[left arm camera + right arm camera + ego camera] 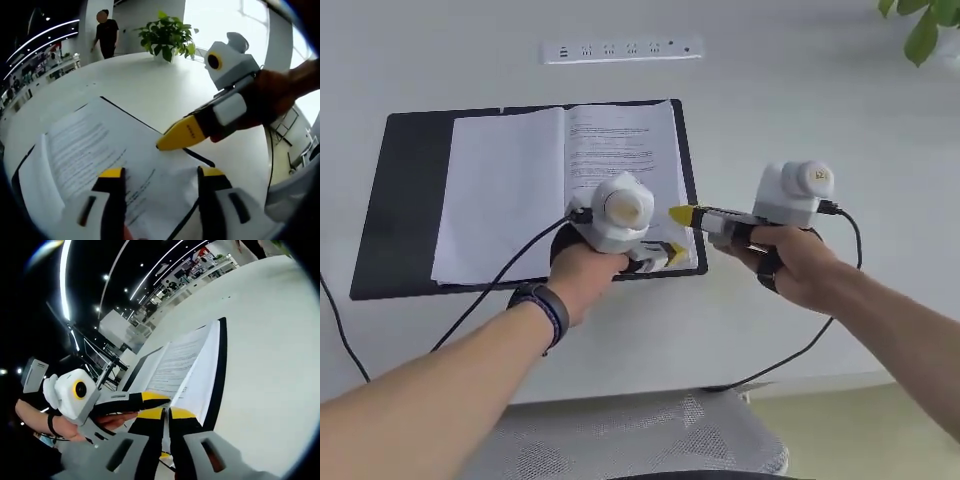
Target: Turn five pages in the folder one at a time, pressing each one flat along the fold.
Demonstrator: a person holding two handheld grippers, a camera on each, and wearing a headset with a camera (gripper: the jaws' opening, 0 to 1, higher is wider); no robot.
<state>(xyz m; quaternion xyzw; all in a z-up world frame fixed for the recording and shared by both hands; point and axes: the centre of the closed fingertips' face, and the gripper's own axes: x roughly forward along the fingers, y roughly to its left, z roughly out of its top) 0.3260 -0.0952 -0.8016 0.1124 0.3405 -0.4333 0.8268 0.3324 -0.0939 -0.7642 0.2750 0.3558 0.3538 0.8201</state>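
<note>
A black folder (405, 200) lies open on the white table, with a blank left page (505, 190) and a printed right page (620, 140). My left gripper (665, 255) hovers over the right page's lower right corner, and its yellow-tipped jaws stand open over the sheet (85, 140) in the left gripper view (162, 173). My right gripper (680, 215) points left at the page's right edge with its jaws together. Its tip (172, 140) rests at the page edge beside the folder's black rim (200, 157). In the right gripper view (167, 414) its jaws are shut by the page stack (180, 360).
A white power strip (623, 48) lies beyond the folder. A potted plant (167, 32) stands at the far right of the table. Cables trail from both grippers toward the front edge, and a grey mesh chair (620, 430) sits below it. A person (106, 32) stands far off.
</note>
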